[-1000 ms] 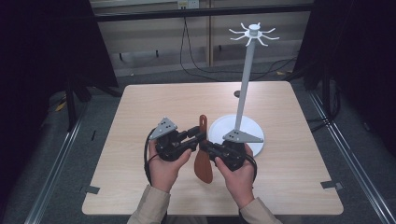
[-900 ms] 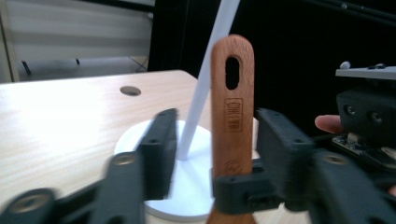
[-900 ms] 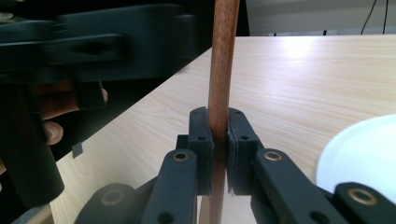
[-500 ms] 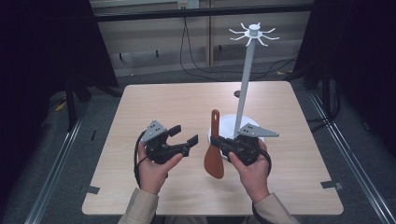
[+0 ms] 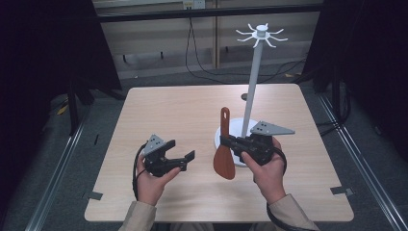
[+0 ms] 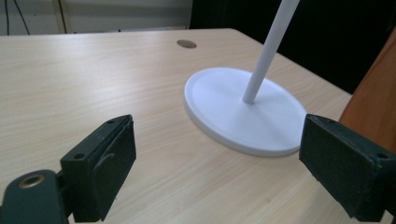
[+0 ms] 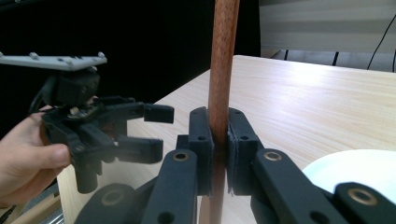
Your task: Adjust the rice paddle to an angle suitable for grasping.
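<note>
- Spatula (image 5: 224,159): wooden, reddish-brown, clamped in my right gripper (image 5: 226,141). Jaws are pinched on the handle; blade hangs below the grip, handle end points up. In the right gripper view the handle (image 7: 223,70) runs straight up between both pads.
- Spatula sits off the table (image 5: 183,110), just in front of the white stand's base (image 5: 238,129), left of the pole (image 5: 252,91) in the high view.
- Left gripper (image 5: 185,155): jaws apart, nothing between them. They have just been opening. In the left gripper view I see bare tabletop and the stand base (image 6: 243,112) through the gap, with an edge of the spatula blade (image 6: 373,107) at far right.
- Left gripper is held low over the table's near left part, pointing toward the spatula, clearly apart from it.
- Stand: round white base, tall pole, ring of hooks (image 5: 262,34) on top. Hooks carry nothing.
- Right gripper view also catches my left hand (image 7: 28,154) and its open gripper (image 7: 152,130) beside the handle.
</note>
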`<state>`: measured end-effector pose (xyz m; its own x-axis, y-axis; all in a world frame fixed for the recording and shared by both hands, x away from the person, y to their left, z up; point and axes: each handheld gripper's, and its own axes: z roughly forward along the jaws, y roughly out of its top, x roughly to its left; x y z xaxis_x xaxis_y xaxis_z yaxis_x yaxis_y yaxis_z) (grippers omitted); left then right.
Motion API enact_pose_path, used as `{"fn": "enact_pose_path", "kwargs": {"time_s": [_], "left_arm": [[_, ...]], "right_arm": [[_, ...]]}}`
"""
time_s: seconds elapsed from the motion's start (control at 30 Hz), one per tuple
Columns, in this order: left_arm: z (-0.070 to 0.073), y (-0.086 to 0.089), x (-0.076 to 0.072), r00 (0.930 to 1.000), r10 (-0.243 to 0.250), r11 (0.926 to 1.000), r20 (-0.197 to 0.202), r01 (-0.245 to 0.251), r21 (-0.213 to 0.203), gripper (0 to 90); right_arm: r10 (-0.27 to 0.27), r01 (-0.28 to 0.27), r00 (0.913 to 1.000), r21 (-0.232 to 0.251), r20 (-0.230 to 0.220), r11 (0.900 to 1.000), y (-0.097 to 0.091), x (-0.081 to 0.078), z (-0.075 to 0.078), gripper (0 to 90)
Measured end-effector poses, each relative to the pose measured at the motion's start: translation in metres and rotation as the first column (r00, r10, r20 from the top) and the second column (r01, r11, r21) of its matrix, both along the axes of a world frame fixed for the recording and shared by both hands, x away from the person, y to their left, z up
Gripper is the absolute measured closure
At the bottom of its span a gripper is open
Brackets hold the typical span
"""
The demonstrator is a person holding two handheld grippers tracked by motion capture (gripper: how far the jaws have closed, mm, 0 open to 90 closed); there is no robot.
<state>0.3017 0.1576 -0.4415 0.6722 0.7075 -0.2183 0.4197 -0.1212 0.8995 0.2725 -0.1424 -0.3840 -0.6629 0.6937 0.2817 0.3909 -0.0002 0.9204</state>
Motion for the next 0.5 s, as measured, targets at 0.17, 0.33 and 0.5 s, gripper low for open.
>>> {"fn": "enact_pose_path", "kwargs": {"time_s": [0.17,0.33,0.5], "left_arm": [[-0.012,0.006,0.002,0.9994,0.011,0.9999,-0.031,-0.011,0.000,9.5],[-0.017,0.010,0.002,0.9992,0.026,0.9994,-0.031,-0.025,0.023,8.8],[-0.027,0.018,0.004,0.9975,0.050,0.9978,-0.049,-0.047,0.047,7.1]], "right_arm": [[0.008,-0.008,0.9999,0.009,0.011,0.9999,-0.005,0.001,0.007,83.0],[0.009,-0.009,0.9998,0.001,0.015,1.0000,-0.009,0.002,0.011,83.0],[0.006,-0.006,0.9998,-0.007,0.018,1.0000,-0.012,0.003,0.016,82.9]]}}
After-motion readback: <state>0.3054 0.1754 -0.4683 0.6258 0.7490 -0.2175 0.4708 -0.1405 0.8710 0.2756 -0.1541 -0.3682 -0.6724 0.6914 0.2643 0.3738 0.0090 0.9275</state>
